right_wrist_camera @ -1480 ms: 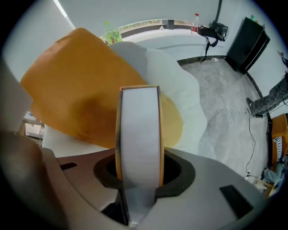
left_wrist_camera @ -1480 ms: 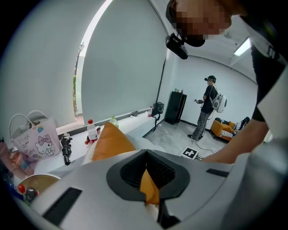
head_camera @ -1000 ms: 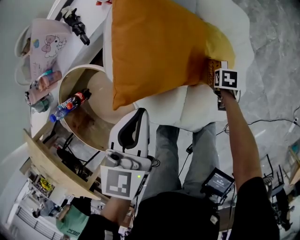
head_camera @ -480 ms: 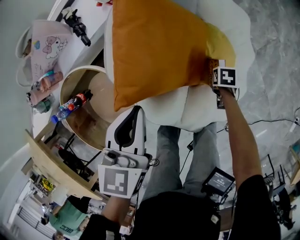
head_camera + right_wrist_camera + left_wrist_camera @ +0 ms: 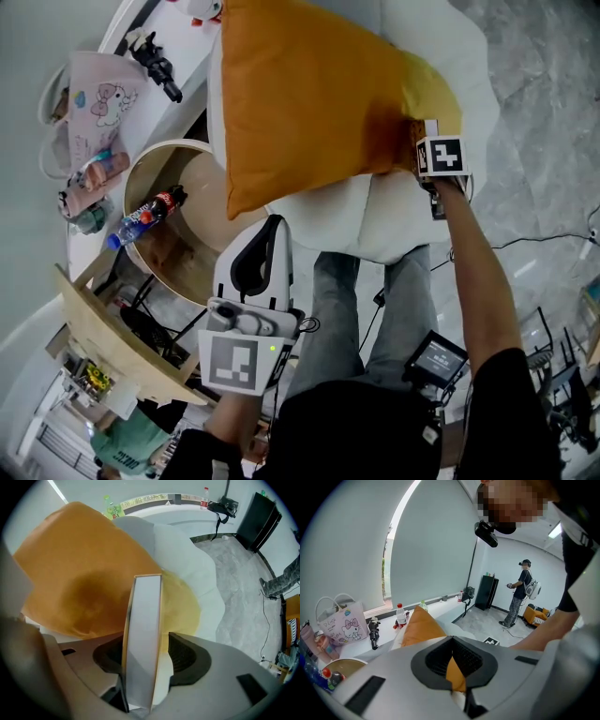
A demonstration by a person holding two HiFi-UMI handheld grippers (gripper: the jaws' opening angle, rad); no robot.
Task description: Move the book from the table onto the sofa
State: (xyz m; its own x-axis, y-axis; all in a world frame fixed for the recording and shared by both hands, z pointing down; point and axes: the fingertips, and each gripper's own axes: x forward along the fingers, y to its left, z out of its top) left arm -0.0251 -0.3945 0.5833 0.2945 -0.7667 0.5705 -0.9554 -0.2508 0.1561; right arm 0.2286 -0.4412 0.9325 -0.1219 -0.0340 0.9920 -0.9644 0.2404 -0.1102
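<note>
A white-edged book (image 5: 140, 639) stands on edge between the jaws of my right gripper (image 5: 147, 653), which points straight down at the sofa. The jaws are opening: the right pad (image 5: 187, 656) stands clear of the book, which leans toward the left one. Under it lie the orange cushion (image 5: 79, 583) and the white sofa (image 5: 187, 555). In the head view the right gripper (image 5: 441, 169) is at the cushion's (image 5: 319, 94) right corner, and its marker cube hides the book. My left gripper (image 5: 267, 258) hangs shut and holds nothing, near the sofa's (image 5: 394, 216) front edge.
A round wooden table (image 5: 159, 159) with a cola bottle (image 5: 145, 211) stands left of the sofa. A white ledge behind carries a printed bag (image 5: 94, 94) and small items. Cables and gear lie on the marble floor at right. Another person (image 5: 520, 592) stands far off.
The head view has shifted a little. Both grippers stay about where they were, the right one at the cushion's corner.
</note>
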